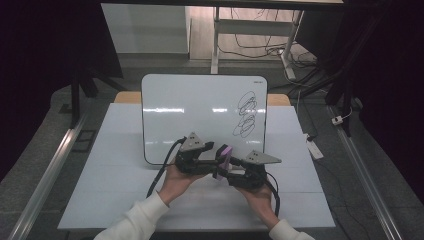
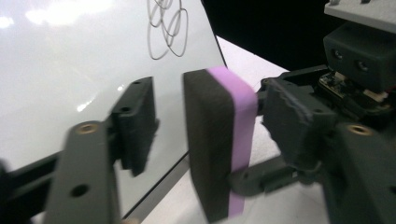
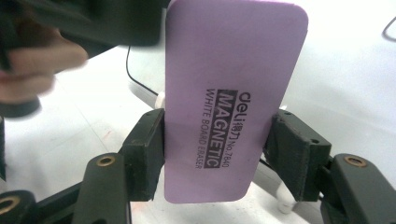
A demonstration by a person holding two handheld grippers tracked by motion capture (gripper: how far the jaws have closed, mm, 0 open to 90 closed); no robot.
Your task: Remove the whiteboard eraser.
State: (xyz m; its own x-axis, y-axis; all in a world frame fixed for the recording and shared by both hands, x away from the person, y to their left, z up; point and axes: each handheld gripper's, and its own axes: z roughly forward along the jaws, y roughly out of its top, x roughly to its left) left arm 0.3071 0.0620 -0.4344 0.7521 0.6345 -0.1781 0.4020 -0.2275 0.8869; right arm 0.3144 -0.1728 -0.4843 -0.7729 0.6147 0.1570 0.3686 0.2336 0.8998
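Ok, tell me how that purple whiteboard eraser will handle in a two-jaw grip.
The eraser likely weighs little: it looks like foam with a dark felt layer. It probably gives slightly under the right gripper, whose jaws press its long edges. Its flat sides should resist slipping and rolling, though gripped low it might pivot.

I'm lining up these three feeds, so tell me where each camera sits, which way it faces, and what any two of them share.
High view: above the person's side, looking forward and down on the table and whiteboard; forearms, both hands, left gripper and right gripper show.
Left gripper view: rides the left gripper, facing the scribbled whiteboard; its open jaws flank the eraser.
Right gripper view: rides the right gripper, jaws clamping the eraser's purple face; fingers at upper left.
Shared: all three show the eraser and whiteboard.
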